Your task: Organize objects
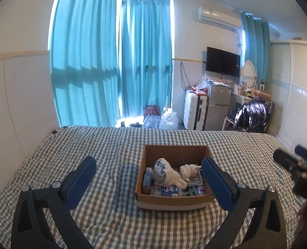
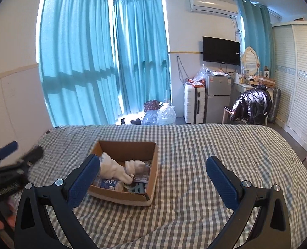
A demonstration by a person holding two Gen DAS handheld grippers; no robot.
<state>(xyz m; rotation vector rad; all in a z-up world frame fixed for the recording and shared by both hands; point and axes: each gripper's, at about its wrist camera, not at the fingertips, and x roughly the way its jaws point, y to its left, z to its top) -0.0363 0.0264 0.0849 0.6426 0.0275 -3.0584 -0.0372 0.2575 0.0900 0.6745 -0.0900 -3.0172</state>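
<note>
A brown cardboard box (image 1: 174,200) sits on the checked bedspread (image 1: 103,217). It holds rolled white socks (image 1: 166,171), a clear bottle with a blue label (image 1: 168,191), a blue packet and other small items. My left gripper (image 1: 149,164) is open and empty, held above the bed just in front of the box, its right finger beside the box's right wall. My right gripper (image 2: 153,164) is open and empty, to the right of the box (image 2: 120,196), its left finger overlapping the box's left wall. Each gripper shows at the edge of the other's view.
Past the bed's far edge are water jugs (image 1: 169,119), a white suitcase (image 1: 194,112), a small fridge (image 1: 218,105) and a chair with a black jacket (image 1: 252,114). Teal curtains (image 1: 112,62) cover the windows. A wardrobe (image 1: 296,95) stands on the right.
</note>
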